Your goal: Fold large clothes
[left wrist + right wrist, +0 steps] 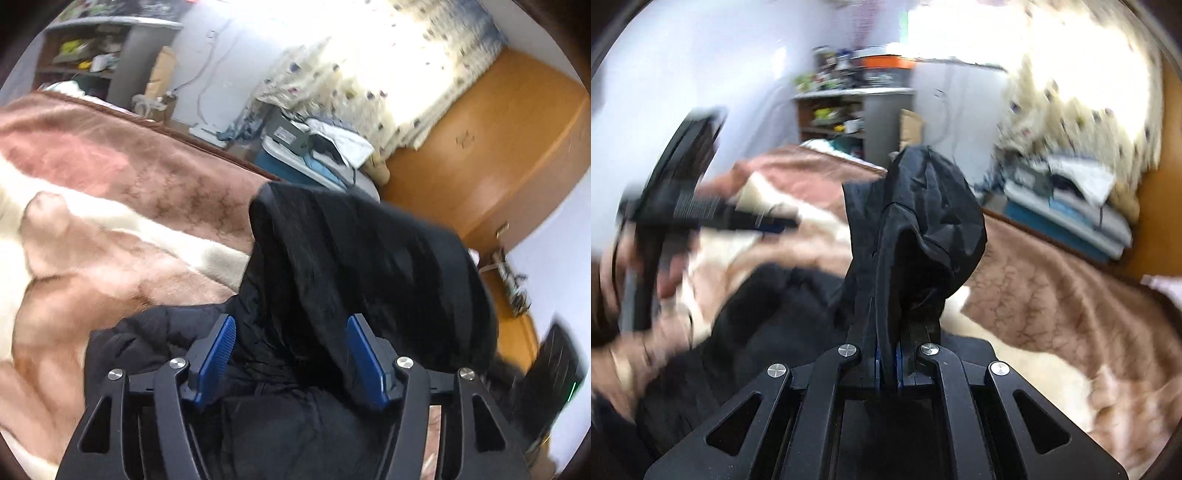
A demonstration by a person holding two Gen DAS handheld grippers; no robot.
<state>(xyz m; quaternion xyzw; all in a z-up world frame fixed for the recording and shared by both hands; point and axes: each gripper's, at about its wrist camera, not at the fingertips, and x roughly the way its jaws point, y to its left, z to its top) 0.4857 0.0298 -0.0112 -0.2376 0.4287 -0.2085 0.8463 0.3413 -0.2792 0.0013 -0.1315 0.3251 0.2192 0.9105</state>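
A large black garment [362,258] lies bunched on a pink and cream blanket [122,229]. My left gripper [291,347] is open, its blue pads [218,350] wide apart, with the black cloth lying between and over the jaws. My right gripper [886,354] is shut on a raised fold of the black garment [923,221], which stands up above the fingers. The rest of the garment [768,332] spreads low to the left. The left gripper [683,206] shows blurred at the left of the right wrist view, held in a hand.
The blanket [1052,288] covers the bed. A stack of boxes and clothes [314,151] stands beside the bed under a bright spotted curtain [388,74]. An orange wooden cupboard [491,147] is at the right. Shelves [846,110] with clutter stand at the back wall.
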